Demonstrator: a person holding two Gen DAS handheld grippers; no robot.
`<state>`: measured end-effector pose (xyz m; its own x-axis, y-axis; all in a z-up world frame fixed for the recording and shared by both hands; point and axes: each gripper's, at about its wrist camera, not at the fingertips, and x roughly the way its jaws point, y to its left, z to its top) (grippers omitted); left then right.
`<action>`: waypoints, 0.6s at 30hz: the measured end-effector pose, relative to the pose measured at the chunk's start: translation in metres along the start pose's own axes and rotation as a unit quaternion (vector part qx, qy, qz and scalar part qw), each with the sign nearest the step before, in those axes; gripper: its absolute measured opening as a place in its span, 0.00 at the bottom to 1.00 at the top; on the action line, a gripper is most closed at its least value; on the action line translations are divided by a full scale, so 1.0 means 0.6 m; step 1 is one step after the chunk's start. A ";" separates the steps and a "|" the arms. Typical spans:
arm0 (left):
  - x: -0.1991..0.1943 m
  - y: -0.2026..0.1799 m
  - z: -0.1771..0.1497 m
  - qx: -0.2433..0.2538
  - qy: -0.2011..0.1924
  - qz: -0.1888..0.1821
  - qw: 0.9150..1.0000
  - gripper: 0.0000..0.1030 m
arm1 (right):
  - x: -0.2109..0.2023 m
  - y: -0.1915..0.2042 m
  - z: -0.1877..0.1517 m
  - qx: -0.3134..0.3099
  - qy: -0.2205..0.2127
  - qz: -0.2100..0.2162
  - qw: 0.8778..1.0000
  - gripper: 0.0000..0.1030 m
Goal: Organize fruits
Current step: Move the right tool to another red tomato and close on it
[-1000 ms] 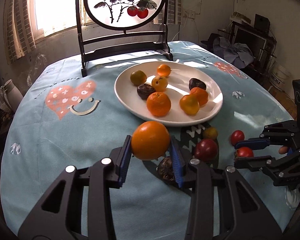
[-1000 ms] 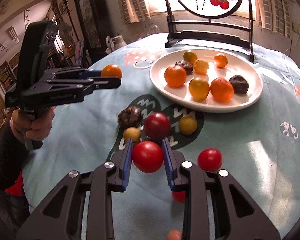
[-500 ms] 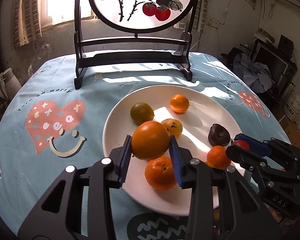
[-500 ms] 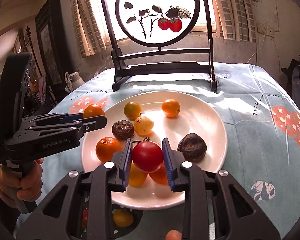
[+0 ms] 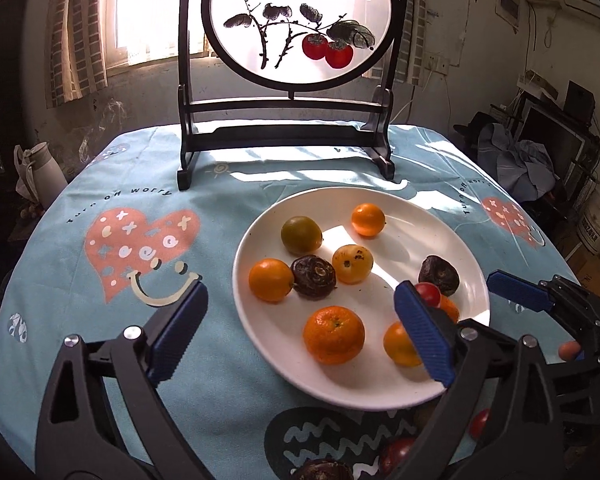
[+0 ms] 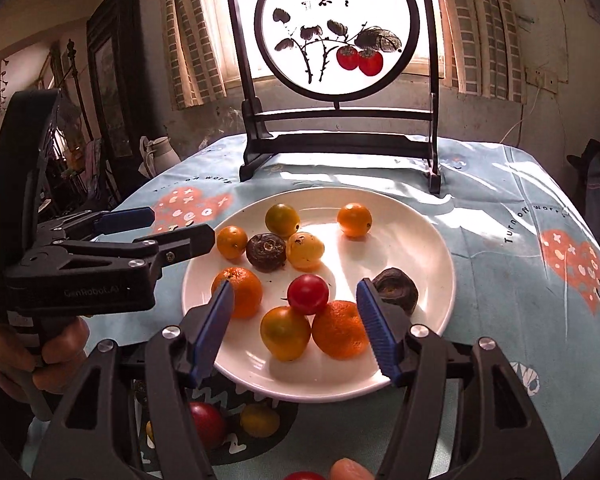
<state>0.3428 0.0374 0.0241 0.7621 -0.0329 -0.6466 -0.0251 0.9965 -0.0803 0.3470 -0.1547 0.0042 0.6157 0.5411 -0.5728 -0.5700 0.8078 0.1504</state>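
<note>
White plate [image 6: 428,248] at the centre of the bench [image 5: 80,320], which carries a blue printed cloth. Contents, left to right in the right wrist view: small orange [image 6: 231,242]; mandarin [image 6: 239,291]; dark wrinkled fruit [image 6: 266,252]; greenish-yellow fruit [image 6: 282,220]; yellow spotted fruit [image 6: 305,251]; yellow-orange fruit [image 6: 285,333]; red tomato [image 6: 308,294], resting atop its neighbours; second mandarin [image 6: 340,330]; small orange [image 6: 354,220] near the far rim; second dark fruit [image 6: 394,290]. Left hand-held gripper [image 5: 300,332] released, jaws just opened, nothing between them. Right hand-held gripper [image 6: 296,328] released, jaws just opened, tomato lying free between them. Red and yellow fruits remain on the cloth at the near edge.
</note>
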 end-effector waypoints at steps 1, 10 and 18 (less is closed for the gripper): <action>-0.007 0.001 -0.006 -0.003 0.001 0.000 1.000 0.95 | -0.006 -0.001 -0.005 0.002 0.001 0.001 1.000 0.62; -0.063 0.029 -0.086 0.003 0.005 0.022 1.000 0.95 | -0.044 -0.015 -0.067 0.022 0.028 0.016 0.999 0.62; -0.094 0.054 -0.143 -0.004 0.026 0.020 0.999 0.96 | -0.072 0.018 -0.126 -0.017 0.064 0.022 0.998 0.62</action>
<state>0.2432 0.0648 -0.0071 0.7260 0.0028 -0.6877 -0.0604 0.9964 -0.0598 0.2731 -0.1873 -0.0303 0.5159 0.5402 -0.6649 -0.6146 0.7740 0.1520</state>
